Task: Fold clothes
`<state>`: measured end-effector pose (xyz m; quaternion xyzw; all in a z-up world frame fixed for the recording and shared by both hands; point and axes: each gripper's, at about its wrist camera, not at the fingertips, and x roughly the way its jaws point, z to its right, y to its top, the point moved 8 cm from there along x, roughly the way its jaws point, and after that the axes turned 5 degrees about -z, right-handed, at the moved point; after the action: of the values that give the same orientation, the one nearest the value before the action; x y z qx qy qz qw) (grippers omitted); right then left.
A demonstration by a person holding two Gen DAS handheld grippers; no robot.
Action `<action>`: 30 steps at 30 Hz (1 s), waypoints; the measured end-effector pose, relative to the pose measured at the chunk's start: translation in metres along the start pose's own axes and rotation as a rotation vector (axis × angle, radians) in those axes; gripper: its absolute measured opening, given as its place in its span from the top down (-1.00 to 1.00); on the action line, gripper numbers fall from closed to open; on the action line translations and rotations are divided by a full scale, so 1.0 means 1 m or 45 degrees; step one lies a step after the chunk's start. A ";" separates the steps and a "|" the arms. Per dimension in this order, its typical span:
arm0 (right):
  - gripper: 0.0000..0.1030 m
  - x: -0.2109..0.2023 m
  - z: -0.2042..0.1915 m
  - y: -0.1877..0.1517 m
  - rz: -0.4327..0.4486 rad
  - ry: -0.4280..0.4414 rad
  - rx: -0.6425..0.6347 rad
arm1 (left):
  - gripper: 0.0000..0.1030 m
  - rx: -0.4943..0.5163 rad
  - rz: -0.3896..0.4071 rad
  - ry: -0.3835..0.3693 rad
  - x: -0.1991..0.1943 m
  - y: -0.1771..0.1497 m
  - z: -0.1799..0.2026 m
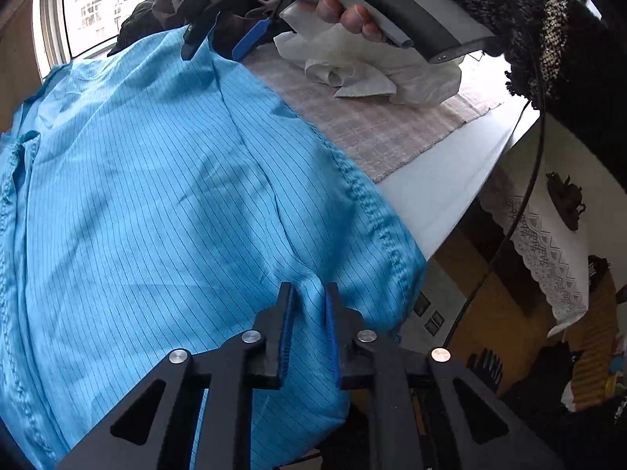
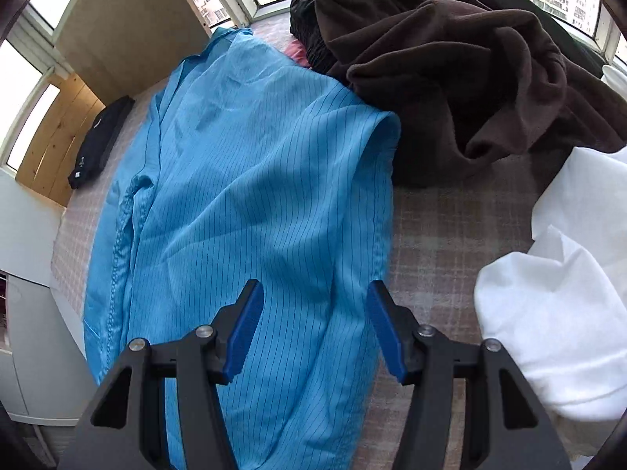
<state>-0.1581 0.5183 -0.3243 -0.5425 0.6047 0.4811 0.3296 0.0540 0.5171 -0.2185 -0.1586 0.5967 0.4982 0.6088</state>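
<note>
Currently left gripper (image 1: 309, 305): jaws nearly together, pinching a fold of the blue pinstriped garment (image 1: 164, 180) near its hem at 6 o'clock. Right gripper (image 2: 313, 325): jaws spread wide, holding nothing, hovering over the same garment (image 2: 243, 196), which lies flat on the pink checked cloth (image 2: 443, 219). Letters "DAS" readable on the right gripper body in the left wrist view. Other clothes: one brown fleece (image 2: 450, 58) at 1 o'clock, one white garment (image 2: 564, 313) at 3 o'clock.
</note>
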 end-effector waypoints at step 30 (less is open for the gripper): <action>0.48 0.012 0.006 0.029 0.076 -0.336 -0.347 | 0.35 -0.023 -0.039 -0.204 -0.040 -0.031 -0.014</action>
<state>-0.1896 0.5187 -0.3306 -0.4963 0.5011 0.6350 0.3151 0.0794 0.4753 -0.1989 -0.1328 0.5389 0.5055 0.6606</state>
